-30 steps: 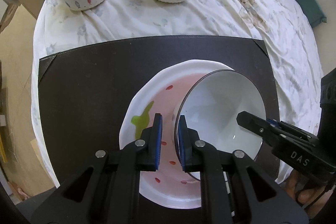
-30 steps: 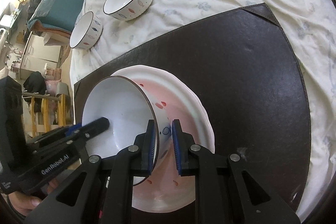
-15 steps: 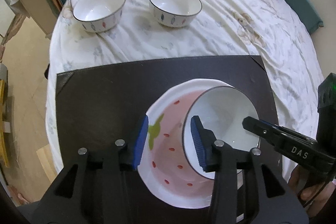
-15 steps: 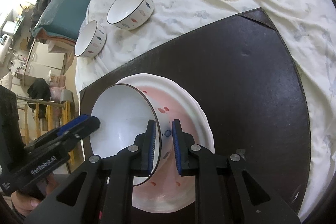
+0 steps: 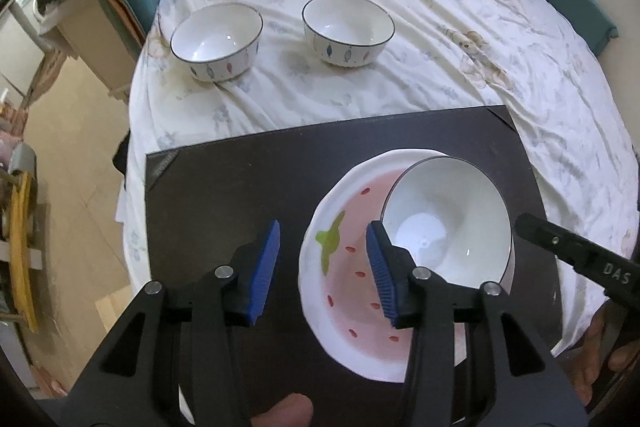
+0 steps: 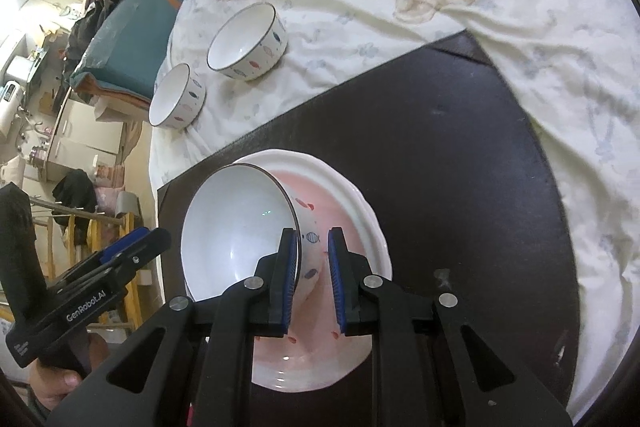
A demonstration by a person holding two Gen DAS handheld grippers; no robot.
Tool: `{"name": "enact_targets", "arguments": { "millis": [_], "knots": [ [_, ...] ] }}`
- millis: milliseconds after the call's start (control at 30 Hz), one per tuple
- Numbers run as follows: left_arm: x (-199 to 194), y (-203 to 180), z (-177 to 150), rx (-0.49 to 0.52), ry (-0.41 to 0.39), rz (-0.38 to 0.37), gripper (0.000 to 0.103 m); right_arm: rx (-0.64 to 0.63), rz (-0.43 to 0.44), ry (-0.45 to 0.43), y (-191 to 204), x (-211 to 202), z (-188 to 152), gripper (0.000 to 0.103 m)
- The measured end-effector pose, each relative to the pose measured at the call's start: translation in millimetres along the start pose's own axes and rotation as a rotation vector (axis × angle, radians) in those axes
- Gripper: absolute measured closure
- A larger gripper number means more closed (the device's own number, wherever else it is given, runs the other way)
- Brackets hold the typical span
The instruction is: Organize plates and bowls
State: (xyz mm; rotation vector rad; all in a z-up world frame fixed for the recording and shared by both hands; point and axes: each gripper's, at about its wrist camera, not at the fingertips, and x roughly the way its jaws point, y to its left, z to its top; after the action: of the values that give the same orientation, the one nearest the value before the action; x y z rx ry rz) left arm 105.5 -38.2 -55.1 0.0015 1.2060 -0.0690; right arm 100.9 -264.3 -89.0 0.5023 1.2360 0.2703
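Two bowls [image 5: 216,43] are sitting on the bed [image 5: 420,39]. Left gripper [image 5: 323,267] is hovering over the mat [image 5: 224,195], fingers apart, empty. Right gripper [image 6: 313,281] is gripping a tilted bowl [image 6: 236,235] by its rim over the plate [image 6: 344,195].

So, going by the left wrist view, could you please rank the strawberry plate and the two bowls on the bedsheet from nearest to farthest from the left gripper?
1. Strawberry plate, on the dark mat, just beyond the left gripper.
2 and 3. Left bowl and right bowl, far back on the sheet; too close to call.
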Motion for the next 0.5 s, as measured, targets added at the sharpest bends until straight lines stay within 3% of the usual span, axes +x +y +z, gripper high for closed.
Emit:
{"name": "enact_targets", "arguments": {
  "millis": [67, 133, 200, 333, 400, 500],
  "knots": [
    [-4, -1, -1, 0.007, -0.013, 0.011, 0.062, 0.016, -0.003, -0.019, -2, -6, -5, 0.076],
    [-7, -2, -3, 0.010, -0.014, 0.018, 0.059, 0.034, -0.002, -0.047, -2, -12, -10, 0.034],
    [-10, 0, -5, 0.004, -0.017, 0.024, 0.044, 0.039, -0.006, -0.088, 2, -21, -16, 0.031],
    [-22, 2, -8, -0.003, -0.039, 0.013, 0.032, 0.047, -0.017, -0.108, 11, -37, -24, 0.031],
    [-29, 4, -8, -0.015, -0.054, -0.003, 0.017, 0.050, -0.030, -0.123, 18, -48, -28, 0.031],
    [-39, 5, -5, -0.038, -0.084, -0.020, 0.009, 0.060, -0.034, -0.130, 25, -63, -28, 0.031]
  ]
}}
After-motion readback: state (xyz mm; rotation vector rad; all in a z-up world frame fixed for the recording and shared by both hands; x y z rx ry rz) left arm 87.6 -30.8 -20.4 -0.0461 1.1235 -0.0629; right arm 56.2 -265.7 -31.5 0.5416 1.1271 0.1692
